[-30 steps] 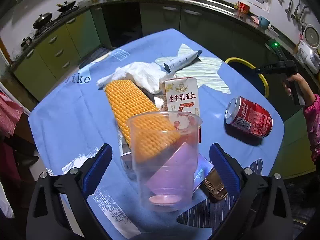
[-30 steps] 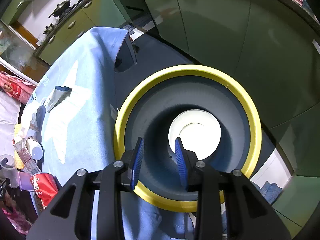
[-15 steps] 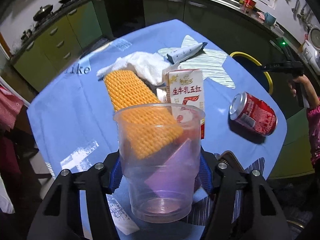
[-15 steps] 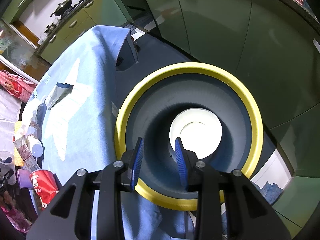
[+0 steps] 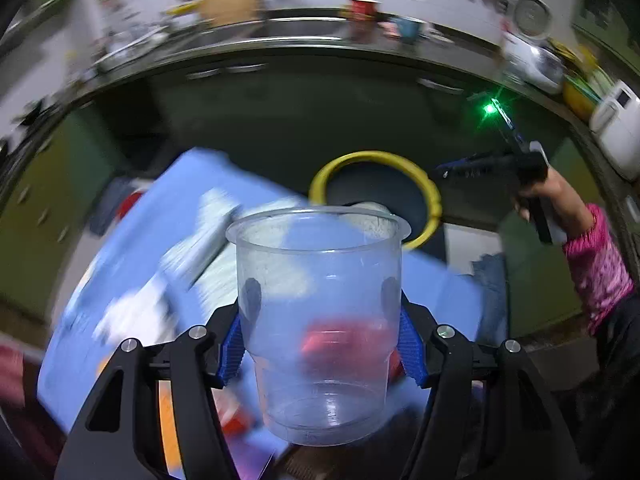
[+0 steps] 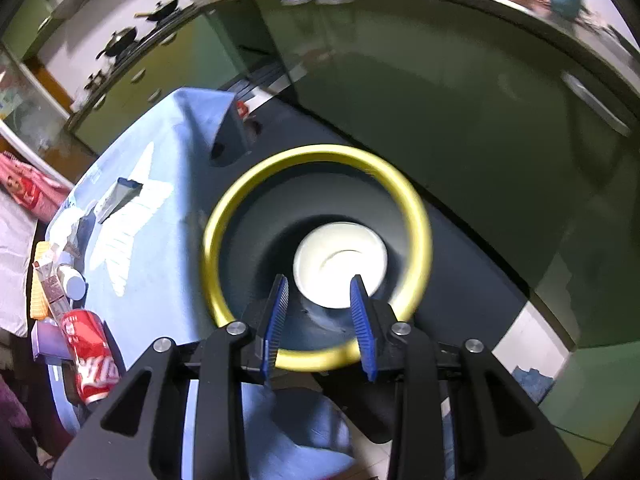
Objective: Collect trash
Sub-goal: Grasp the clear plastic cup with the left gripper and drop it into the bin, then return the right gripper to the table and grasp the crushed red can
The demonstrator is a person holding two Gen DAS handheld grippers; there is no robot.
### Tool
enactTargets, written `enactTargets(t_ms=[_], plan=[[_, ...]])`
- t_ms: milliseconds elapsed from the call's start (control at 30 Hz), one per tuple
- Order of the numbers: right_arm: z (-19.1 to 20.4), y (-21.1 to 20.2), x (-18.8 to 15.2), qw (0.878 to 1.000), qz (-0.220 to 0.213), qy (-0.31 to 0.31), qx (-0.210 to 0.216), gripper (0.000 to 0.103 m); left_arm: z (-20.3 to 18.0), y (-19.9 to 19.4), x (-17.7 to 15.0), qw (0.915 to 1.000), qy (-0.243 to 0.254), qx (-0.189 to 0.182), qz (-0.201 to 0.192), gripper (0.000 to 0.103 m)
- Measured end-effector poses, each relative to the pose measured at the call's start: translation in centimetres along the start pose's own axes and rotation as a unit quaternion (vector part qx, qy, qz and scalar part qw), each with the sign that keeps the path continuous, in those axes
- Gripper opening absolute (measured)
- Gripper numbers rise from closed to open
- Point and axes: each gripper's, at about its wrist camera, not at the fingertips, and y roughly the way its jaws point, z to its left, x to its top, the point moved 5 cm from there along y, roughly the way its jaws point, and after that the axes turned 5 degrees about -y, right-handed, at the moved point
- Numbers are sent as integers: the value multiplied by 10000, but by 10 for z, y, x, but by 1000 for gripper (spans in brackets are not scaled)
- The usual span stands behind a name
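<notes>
Kitchen setting: green cabinets behind a table under a blue cloth (image 6: 160, 216). Left gripper (image 5: 320, 344) pinches a clear plastic cup (image 5: 318, 320), upright and empty, blue pads pressed on its lower wall. Beyond the cup's rim, far and slightly right, stands the yellow-rimmed trash bin (image 5: 434, 200) beside the table's far edge; the cup's path runs forward toward that mouth. Right gripper (image 6: 320, 320), jaws partly spread and holding nothing, hangs over the same bin, where a white bowl-like item (image 6: 340, 256) lies at the bottom. On the cloth to the left lie a red soda can (image 6: 90, 356), a carton (image 6: 50, 284) and a tube (image 6: 120, 196). Lettering on can and carton is too blurred to read.
</notes>
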Motion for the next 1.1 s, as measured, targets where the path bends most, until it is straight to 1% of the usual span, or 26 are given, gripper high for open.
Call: enactTargets(t_ms=[33,167,233,300,333,367,400,433,467,533,567,633,733,800,833,867,933,1000,1033,1067,1100], plan=[[-7,-5,-3,10000,-36,40,-37,31,-13,16,17,9998,116,-117,82,62],[-43,-27,-21,9992,-192,272,-234,31,-49,77,66,9980,397,-321,375,63],[-58,-34,-30,9986,-226,391,-279,34,-61,114,88,9967,408,-425,565,63],[-70,-38,-37,9979,-257,484,-335,35,-73,145,106,9958,440,-415,690,64],[-77,-40,-41,9975,-273,533,-374,36,-77,160,116,9959,437,-373,699,65],[-82,-41,-44,9972,-276,579,-393,36,-80,171,122,9959,432,-370,701,71],[-87,-42,-47,9969,-278,627,-386,36,-83,182,128,9958,432,-372,718,74],[-90,-41,-49,9967,-278,655,-383,36,-86,192,130,9959,430,-343,721,80],[-93,-41,-51,9965,-268,689,-383,36,-87,202,136,9963,391,-283,718,82],[-96,-38,-54,9964,-247,723,-358,37,-85,208,143,9964,316,-275,742,82],[-95,-37,-54,9965,-237,718,-344,37,-84,207,146,9966,253,-293,721,82],[-93,-35,-56,9970,-215,682,-306,37,-81,191,145,9974,178,-381,578,82],[-86,-32,-56,9978,-205,585,-249,37,-74,152,143,9991,88,-379,180,83],[-77,-30,-55,9985,-208,470,-193,37,-61,115,136,9993,-72,-309,-194,86],[-70,-29,-54,9988,-203,401,-169,37,-57,100,131,9991,-148,-257,-314,86],[-64,-29,-54,9992,-197,330,-149,37,-45,76,122,9979,-306,-130,-550,87],[-51,-28,-53,9997,-184,167,-90,37,-28,45,105,9951,-521,-94,-830,91],[-31,-28,-52,9999,-149,-55,-35,38,-8,9,77,9897,-882,41,-1130,92],[-22,-29,-50,9998,-129,-172,-18,41,2,-3,64,9870,-1028,121,-1230,93],[-9,-29,-49,9994,-105,-323,-3,44,16,-21,43,9824,-1246,309,-1358,95],[1,-30,-48,9989,-95,-449,20,45,26,-32,29,9789,-1389,434,-1434,96]])
